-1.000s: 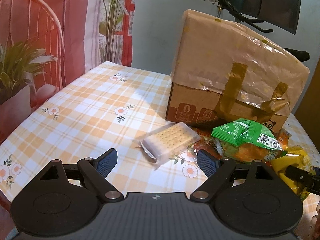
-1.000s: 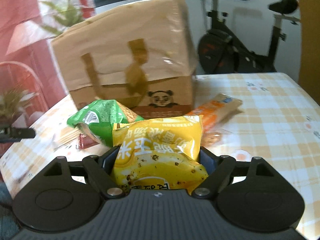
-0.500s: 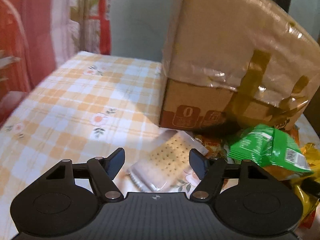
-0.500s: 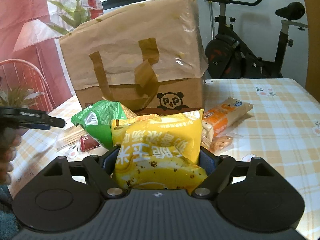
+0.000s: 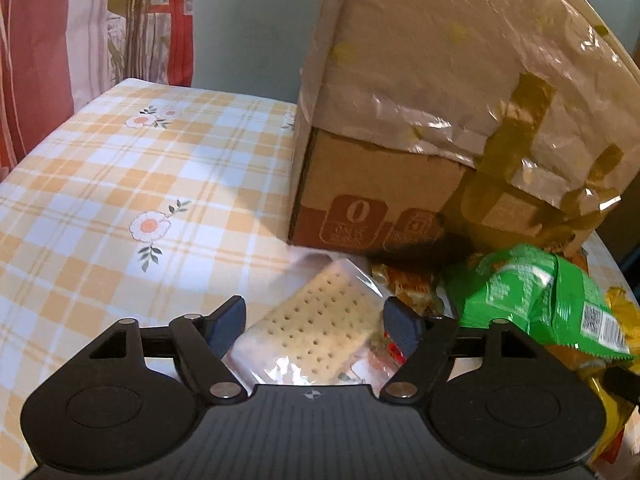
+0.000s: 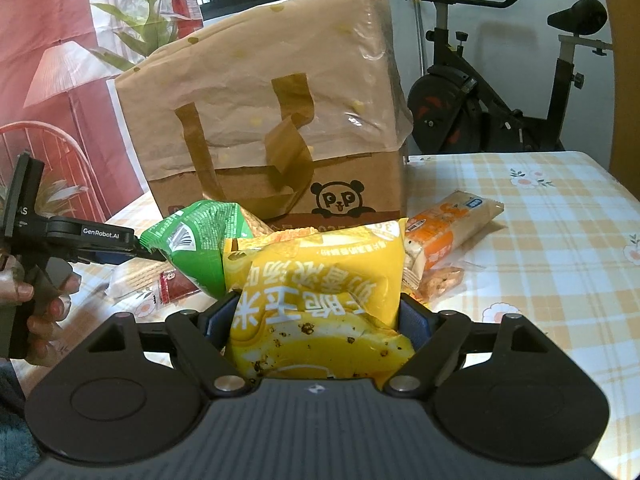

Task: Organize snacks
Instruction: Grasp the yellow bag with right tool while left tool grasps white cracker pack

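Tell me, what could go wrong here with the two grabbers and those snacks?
The left grabber sits open around the cracker pack; squeezing hard might crack the crackers. The right grabber pinches the puffy yellow bag, which could slip or burst. The green bag leaning beside it might get knocked.

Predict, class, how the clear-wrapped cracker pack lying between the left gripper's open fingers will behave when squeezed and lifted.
The cracker pack probably lifts as a stiff slab, since its flat biscuits fill the wrapper. The glossy film may slip. The left gripper could crack the thin biscuits if it squeezes hard.
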`<state>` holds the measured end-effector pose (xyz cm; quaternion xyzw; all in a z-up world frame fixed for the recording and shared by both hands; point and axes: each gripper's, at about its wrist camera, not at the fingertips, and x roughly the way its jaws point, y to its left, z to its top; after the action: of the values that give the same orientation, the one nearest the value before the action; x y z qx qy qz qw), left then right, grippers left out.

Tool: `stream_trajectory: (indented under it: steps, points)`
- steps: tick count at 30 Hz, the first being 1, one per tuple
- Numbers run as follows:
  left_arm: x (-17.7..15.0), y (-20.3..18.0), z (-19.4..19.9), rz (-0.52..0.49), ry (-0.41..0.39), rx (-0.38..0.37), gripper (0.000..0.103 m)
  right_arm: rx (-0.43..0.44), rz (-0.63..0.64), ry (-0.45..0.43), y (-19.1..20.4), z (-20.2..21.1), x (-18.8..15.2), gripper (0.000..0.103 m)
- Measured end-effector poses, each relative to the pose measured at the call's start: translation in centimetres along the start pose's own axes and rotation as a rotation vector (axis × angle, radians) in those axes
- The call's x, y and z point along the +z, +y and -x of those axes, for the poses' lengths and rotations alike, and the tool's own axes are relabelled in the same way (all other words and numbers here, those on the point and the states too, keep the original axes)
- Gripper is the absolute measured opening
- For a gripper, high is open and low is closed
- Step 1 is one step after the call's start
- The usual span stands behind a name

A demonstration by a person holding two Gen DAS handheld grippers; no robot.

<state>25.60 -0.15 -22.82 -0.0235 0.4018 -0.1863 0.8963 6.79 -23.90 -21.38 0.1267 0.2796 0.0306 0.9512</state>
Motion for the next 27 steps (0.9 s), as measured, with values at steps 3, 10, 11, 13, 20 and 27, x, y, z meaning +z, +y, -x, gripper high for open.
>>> stream_trajectory:
  steps: [3, 10, 11, 13, 20, 27]
  points:
    - [-0.5, -0.7, 0.1, -0.066, 0.004, 0.029, 0.079, 0.0, 0.0, 0.0, 0.0, 0.0, 0.0, 0.083]
    - [-1.4, -0.8, 1.3, -0.066, 0.021, 0.142, 0.063, -0.001, -0.002, 0.002, 0.0, 0.1, -0.1, 0.083]
    - [-1.5, -0.9, 1.7, -0.057, 0.03, 0.157, 0.062, -0.001, -0.002, 0.002, 0.0, 0.1, -0.1, 0.083]
    - [-2.0, -1.1, 2.4, -0.051, 0.043, 0.174, 0.06, -0.001, -0.001, 0.001, 0.0, 0.1, -0.1, 0.083]
    - [-4.9, -2.9, 4.9, -0.051, 0.028, 0.236, 0.05, -0.001, 0.007, -0.004, -0.1, 0.2, -0.2, 0.083]
    - [-4.4, -2.8, 4.7, -0.035, 0.024, 0.209, 0.051, 0.002, 0.013, -0.004, 0.0, 0.2, -0.2, 0.083]
